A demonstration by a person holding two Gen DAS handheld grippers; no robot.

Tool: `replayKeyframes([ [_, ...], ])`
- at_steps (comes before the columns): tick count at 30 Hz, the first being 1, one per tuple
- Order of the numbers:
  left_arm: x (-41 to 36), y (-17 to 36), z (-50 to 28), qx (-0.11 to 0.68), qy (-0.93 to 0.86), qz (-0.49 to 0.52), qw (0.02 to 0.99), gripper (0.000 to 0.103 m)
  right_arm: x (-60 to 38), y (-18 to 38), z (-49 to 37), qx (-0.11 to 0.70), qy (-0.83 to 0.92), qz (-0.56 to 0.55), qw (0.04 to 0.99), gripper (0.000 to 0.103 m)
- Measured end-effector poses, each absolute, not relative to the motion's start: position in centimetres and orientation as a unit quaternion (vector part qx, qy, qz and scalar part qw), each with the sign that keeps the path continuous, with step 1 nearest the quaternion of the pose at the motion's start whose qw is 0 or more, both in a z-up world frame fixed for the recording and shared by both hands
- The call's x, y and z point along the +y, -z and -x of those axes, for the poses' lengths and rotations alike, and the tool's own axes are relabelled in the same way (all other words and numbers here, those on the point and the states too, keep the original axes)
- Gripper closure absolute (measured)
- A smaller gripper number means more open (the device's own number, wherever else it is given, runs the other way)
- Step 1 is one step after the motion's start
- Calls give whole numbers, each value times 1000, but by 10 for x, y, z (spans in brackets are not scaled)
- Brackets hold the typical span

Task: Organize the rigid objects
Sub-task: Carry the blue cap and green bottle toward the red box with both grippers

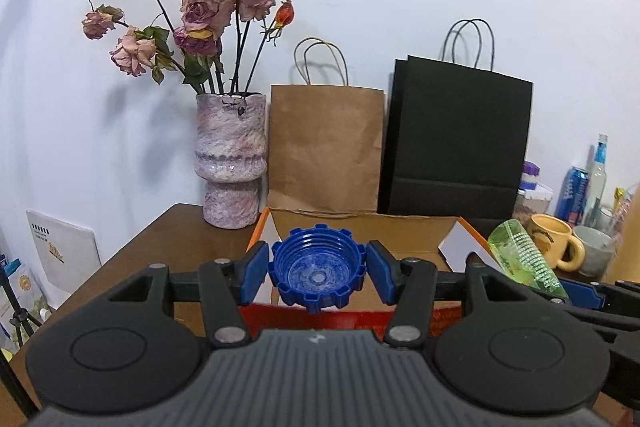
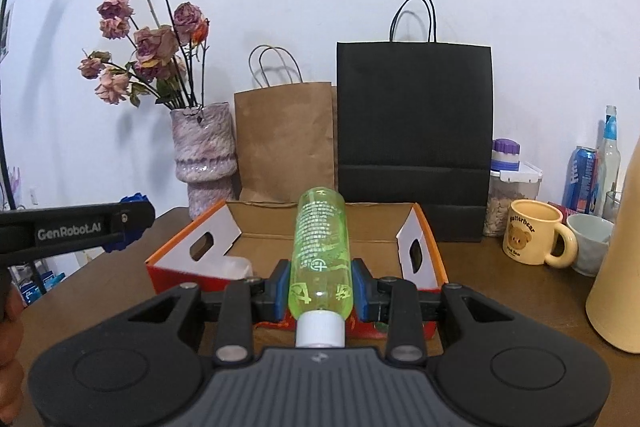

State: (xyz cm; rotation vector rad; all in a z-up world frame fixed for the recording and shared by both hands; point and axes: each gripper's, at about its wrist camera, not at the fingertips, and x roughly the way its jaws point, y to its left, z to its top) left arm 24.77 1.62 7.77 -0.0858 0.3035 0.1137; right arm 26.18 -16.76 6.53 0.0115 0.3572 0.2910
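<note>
My left gripper [image 1: 317, 273] is shut on a blue ribbed plastic cap [image 1: 318, 269], open side toward the camera, held above the near edge of an open orange cardboard box [image 1: 400, 239]. My right gripper [image 2: 320, 289] is shut on a clear green plastic bottle [image 2: 320, 247] with a white cap, its base pointing forward over the same box [image 2: 320, 227]. The green bottle also shows at the right of the left wrist view [image 1: 524, 255]. The left gripper with the blue cap shows at the left of the right wrist view [image 2: 128, 223].
A pink vase of dried roses [image 1: 230, 159], a brown paper bag [image 1: 324, 147] and a black paper bag [image 1: 456, 143] stand behind the box. A yellow bear mug [image 2: 536, 237], a grey cup [image 2: 590, 243], a jar, cans and bottles stand at the right. A tan cylinder [image 2: 618, 267] rises at the far right.
</note>
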Motion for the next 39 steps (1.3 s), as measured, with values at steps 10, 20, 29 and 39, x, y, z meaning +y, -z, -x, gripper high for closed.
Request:
replayKeyframes([
  [10, 20, -77, -291, 154, -73, 56, 984, 48, -166, -70, -306, 178, -133, -11, 975, 73],
  [20, 19, -70, -335, 165, -80, 49, 982, 48, -160, -67, -354, 185, -133, -10, 974, 73],
  [29, 21, -59, -376, 180, -96, 36, 978, 48, -146, -55, -396, 201, -138, 2, 970, 73],
  [39, 20, -41, -408, 206, -101, 22, 973, 48, -142, -40, -433, 223, -134, 13, 966, 73],
])
